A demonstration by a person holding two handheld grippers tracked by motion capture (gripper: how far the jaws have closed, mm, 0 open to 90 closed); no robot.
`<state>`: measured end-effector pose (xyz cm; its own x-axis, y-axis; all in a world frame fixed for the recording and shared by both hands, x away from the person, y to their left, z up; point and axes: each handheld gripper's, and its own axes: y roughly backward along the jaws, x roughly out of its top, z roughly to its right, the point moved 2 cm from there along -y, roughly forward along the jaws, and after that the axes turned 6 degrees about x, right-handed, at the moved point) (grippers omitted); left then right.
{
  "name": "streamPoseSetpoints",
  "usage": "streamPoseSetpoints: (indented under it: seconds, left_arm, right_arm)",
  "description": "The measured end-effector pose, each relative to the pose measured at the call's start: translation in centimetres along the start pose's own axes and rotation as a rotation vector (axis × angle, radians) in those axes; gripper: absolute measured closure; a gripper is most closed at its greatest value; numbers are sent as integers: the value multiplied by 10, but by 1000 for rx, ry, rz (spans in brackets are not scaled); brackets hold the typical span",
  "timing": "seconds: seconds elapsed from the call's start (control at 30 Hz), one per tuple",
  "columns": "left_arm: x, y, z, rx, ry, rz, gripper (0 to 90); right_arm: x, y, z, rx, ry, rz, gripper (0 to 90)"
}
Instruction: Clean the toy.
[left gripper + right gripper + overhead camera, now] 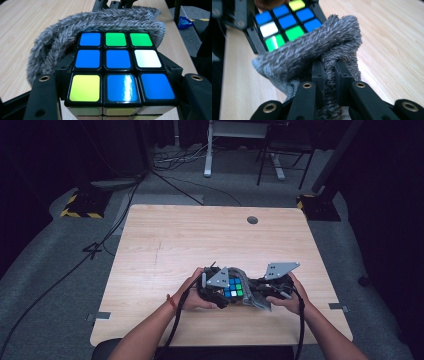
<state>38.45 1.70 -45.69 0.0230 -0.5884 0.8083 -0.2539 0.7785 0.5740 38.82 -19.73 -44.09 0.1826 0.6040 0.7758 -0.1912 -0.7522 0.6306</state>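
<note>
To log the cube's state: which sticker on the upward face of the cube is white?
On the cube, the white sticker is the middle-row square at the right edge in the left gripper view, just below a green one; the others are blue, green or yellow.

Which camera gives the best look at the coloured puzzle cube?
The left gripper view: the cube shows its whole top face, mostly blue squares with green, white and yellow. In the right gripper view the grey cloth covers part of the face. The high view shows the cube small, between the two grippers.
</note>
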Motion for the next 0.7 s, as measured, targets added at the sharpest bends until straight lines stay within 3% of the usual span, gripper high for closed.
streamPoseSetpoints:
  seconds: [0.1,0.2,0.4,0.53,0.7]
  left_arm:
    - [-7,-8,0,-7,-1,-32,335]
    - [-12,-15,-3,-24,14,-44,334]
    - [-21,-22,-4,-29,11,-78,334]
    - [-26,-25,-6,-24,17,-93,334]
    - [-30,-28,-6,-26,18,-111,334]
  right_arm:
    - [-8,-5,7,-22,4,-67,805]
    - [-17,-8,15,-5,-20,-83,805]
    - [-28,-13,27,-42,-29,-131,802]
    - [-32,-13,30,-60,-26,-171,798]
    - [-35,-15,31,-48,-27,-198,794]
